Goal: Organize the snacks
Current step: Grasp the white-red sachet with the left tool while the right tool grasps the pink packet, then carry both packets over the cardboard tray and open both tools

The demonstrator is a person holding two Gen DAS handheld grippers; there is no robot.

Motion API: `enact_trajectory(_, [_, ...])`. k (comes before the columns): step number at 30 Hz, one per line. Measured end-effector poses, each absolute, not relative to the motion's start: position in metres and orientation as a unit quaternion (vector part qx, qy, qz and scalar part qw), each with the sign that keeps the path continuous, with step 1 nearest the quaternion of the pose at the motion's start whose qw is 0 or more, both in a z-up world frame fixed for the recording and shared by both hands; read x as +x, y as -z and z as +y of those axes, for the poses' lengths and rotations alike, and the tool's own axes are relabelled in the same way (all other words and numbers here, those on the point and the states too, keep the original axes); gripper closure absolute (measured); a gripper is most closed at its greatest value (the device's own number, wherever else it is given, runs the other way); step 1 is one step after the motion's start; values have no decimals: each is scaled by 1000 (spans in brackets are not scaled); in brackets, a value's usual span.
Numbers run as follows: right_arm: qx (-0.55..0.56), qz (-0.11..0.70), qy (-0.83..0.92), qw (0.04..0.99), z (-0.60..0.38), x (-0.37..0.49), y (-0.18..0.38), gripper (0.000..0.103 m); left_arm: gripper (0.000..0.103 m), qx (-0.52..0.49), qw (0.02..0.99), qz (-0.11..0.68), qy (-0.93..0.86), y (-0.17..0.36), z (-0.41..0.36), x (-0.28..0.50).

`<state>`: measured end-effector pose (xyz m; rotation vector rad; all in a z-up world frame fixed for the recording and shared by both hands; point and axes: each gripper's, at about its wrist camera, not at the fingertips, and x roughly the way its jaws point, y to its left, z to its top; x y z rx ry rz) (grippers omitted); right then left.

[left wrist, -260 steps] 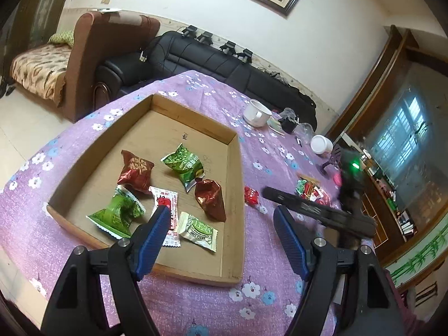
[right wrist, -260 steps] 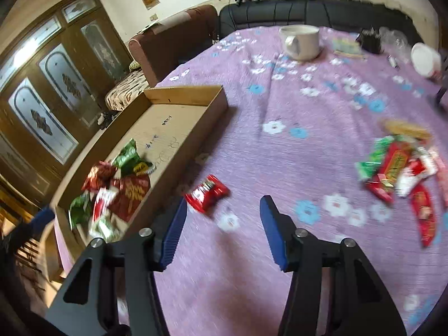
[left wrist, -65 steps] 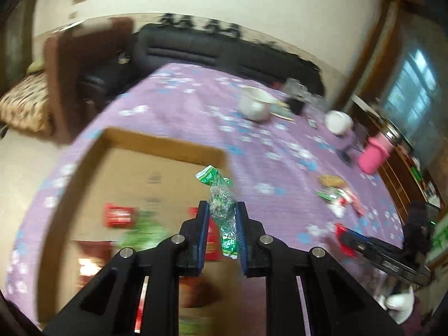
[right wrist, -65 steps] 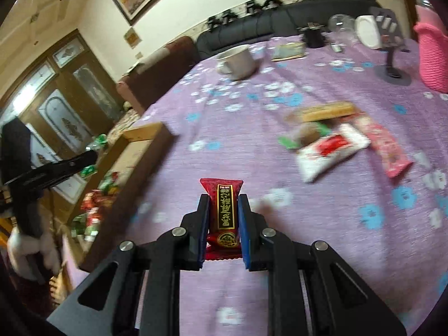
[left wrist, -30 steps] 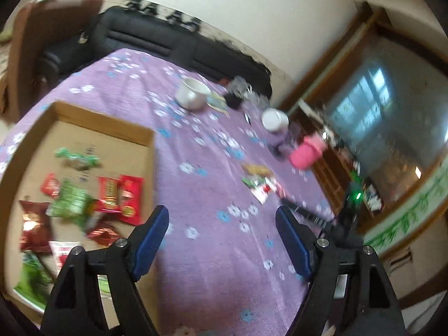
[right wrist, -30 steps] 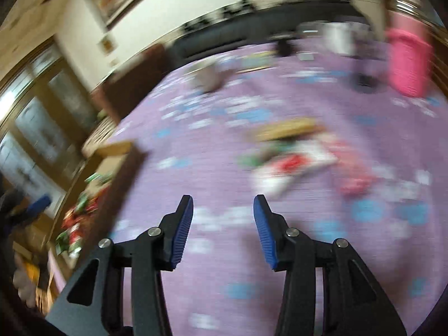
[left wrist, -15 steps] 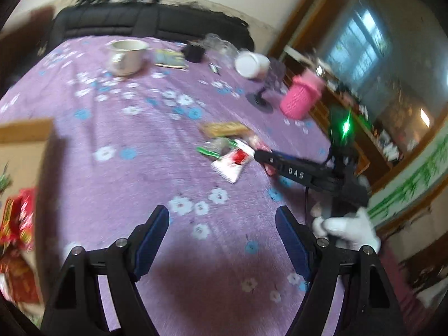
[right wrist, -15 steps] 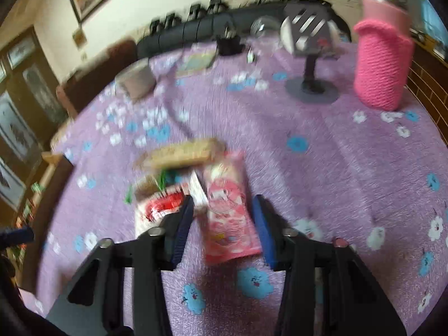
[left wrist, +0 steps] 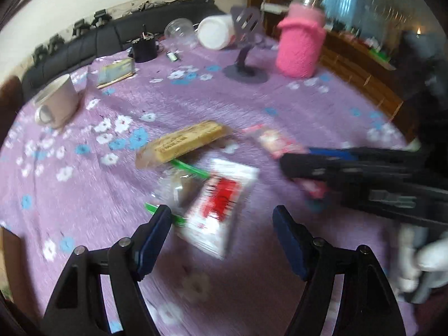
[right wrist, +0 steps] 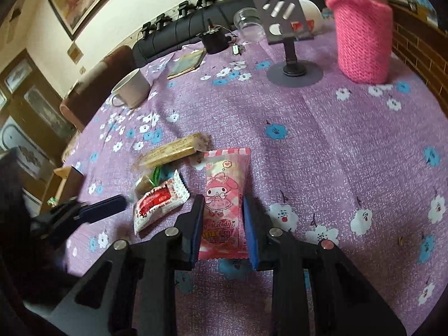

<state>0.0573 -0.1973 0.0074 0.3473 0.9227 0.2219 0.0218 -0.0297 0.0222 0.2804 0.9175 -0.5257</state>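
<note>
Nearest in the right wrist view, the right tongs (right wrist: 222, 221) straddle the near end of a pink packet (right wrist: 225, 201) lying flat on the worktop (right wrist: 322, 145); the pads sit against or just beside its edges, and I cannot tell whether they already pinch it. The left tongs (left wrist: 222, 233) are released, spread wide and hovering over a white-and-red packet (left wrist: 219, 204), holding nothing.

Left of the pink packet lie that white-and-red packet (right wrist: 158, 200), a small clear-wrapped brown sweet with green ends (right wrist: 145, 182) touching it, and just beyond, a long tan biscuit bar (right wrist: 170, 151). So four snacks remain loose on the cloth: one of each.

At the far left edge, a corner of the cardboard tray (right wrist: 65, 177) shows; its contents are hidden, so I cannot count what is already sorted. My judgement: these four are left to move.

Farther back stand one mug (right wrist: 131, 88), one small booklet (right wrist: 186, 63), one phone stand (right wrist: 291, 56) and one pink knitted bottle (right wrist: 364, 36).
</note>
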Motion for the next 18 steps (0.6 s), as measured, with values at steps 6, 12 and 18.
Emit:
enact_trajectory(6, [174, 445, -105, 872, -200, 58, -3, 75, 73, 113, 848, 449, 258, -21, -28, 22])
enact_trajectory(12, [177, 441, -110, 873, -199, 55, -4, 75, 73, 92, 848, 458, 250, -25, 6, -12])
enact_trajectory(18, [170, 428, -121, 879, -188, 49, -11, 75, 71, 68, 854, 460, 233, -27, 41, -42])
